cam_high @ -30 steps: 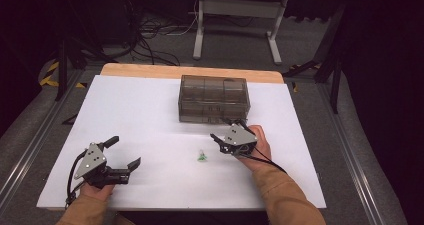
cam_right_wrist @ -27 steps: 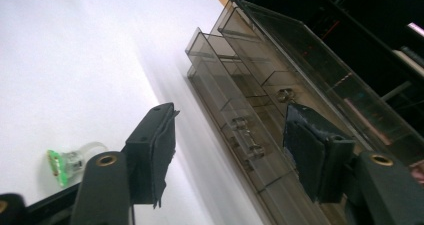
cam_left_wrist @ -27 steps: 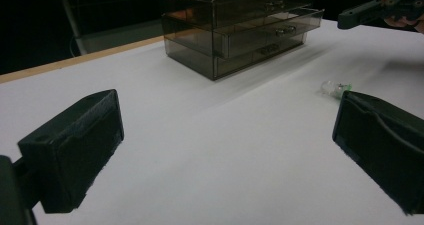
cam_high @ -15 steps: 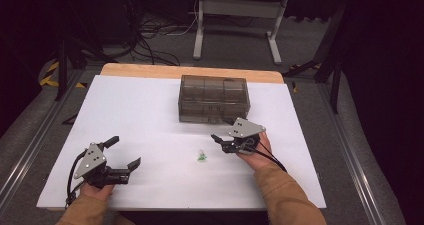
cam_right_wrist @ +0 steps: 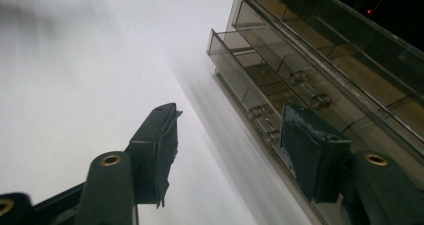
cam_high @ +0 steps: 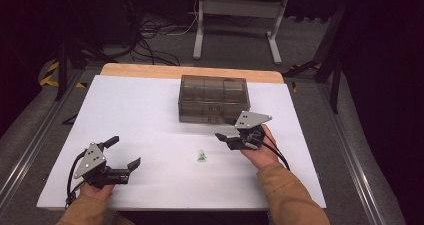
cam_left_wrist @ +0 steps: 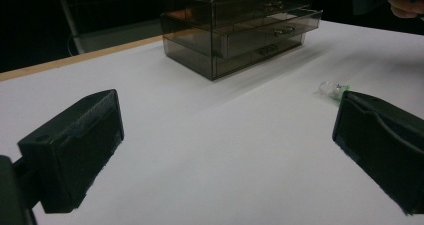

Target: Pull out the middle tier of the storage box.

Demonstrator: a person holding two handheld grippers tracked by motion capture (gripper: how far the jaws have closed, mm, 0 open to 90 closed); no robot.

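A smoky clear drawer box (cam_high: 214, 99) stands at the back middle of the white table (cam_high: 150, 115). In the right gripper view one drawer (cam_right_wrist: 250, 80) sticks out a little, with small knobs (cam_right_wrist: 320, 101) on its front. My right gripper (cam_high: 229, 138) hovers just in front of the box's right end. It is open, its jaws have just been closing a little, and nothing is between them (cam_right_wrist: 232, 150). A tiny clear and green piece (cam_high: 201, 156) lies on the table between both hands. My left gripper (cam_high: 123, 152) rests near the front left, open and empty (cam_left_wrist: 225, 150), aimed toward the box (cam_left_wrist: 240, 30).
The table's far edge is a wooden strip (cam_high: 150, 70). Beyond it are a metal stand (cam_high: 235, 15) and cables (cam_high: 150, 30) on a dark floor. Rails run along both sides of the table.
My right gripper has lifted and shifted slightly right toward the box's front right corner, with its grey plate now turned upward. The left gripper has stayed put.
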